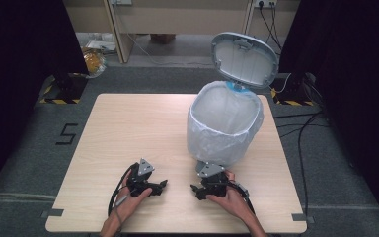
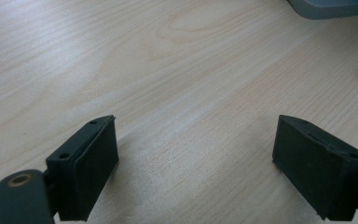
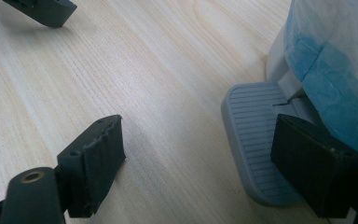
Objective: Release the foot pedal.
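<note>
grey plastic pedal bin (image 1: 212, 148), lined with a translucent white bag (image 1: 225, 123), stands on the light wood table (image 1: 128, 128) at about 2 o'clock from table centre, near the right edge. its grey oval lid (image 1: 245, 59) is tipped up and back toward 12 o'clock, so the mouth is open and the bag rim is folded over the outside; a blue layer shows under the white film in the right gripper view (image 3: 326, 70).

right hand-held gripper (image 1: 201, 190) sits at 6 o'clock of the bin, just beside its base. jaws apart, nothing between them. in the right gripper view the ribbed grey foot pedal (image 3: 256, 135) lies flat on the table, right next to the far jaw; can't tell if that jaw touches it. likely parked there because the pedal is what works the lid, or to steady the bin base.

left hand-held gripper (image 1: 159, 187) rests at 7 o'clock of the bin, well clear of it, pointing toward 3 o'clock. jaws wide apart, empty, bare table between them; a corner of the grey pedal (image 2: 331, 7) shows at the top right of the left gripper view. the two hand-held grippers face each other across a small gap.

judgement: both staged low and open in front of the bin, lid up, looks like a ready pose for working the bag or pedal.
</note>
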Demonstrator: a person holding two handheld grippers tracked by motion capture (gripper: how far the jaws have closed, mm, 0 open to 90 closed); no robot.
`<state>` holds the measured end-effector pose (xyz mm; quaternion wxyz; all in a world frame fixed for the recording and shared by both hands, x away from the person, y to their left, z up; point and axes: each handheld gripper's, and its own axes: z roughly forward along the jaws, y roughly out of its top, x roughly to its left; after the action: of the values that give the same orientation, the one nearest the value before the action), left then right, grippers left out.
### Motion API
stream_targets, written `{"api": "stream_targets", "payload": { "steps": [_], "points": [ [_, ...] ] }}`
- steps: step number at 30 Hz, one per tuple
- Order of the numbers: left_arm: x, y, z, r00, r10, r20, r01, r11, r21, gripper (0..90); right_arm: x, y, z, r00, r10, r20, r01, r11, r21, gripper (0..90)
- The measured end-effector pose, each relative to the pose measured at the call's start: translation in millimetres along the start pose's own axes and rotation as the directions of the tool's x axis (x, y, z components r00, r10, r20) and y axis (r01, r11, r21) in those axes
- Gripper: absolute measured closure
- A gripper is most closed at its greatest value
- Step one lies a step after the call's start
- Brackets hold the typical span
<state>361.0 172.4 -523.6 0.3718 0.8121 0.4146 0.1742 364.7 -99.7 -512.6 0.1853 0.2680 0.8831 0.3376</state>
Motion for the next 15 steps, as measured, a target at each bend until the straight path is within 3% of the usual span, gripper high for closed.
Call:
{"api": "stream_targets", "payload": {
  "steps": [15],
  "points": [
    [-0.1,0.0,-0.2,1.0000,0.002,-0.002,-0.002,1.0000,-0.001,13.3,0.0,1.1,0.1,1.0000,-0.005,0.001,0.005,1.000,0.007,17.4]
  ]
}}
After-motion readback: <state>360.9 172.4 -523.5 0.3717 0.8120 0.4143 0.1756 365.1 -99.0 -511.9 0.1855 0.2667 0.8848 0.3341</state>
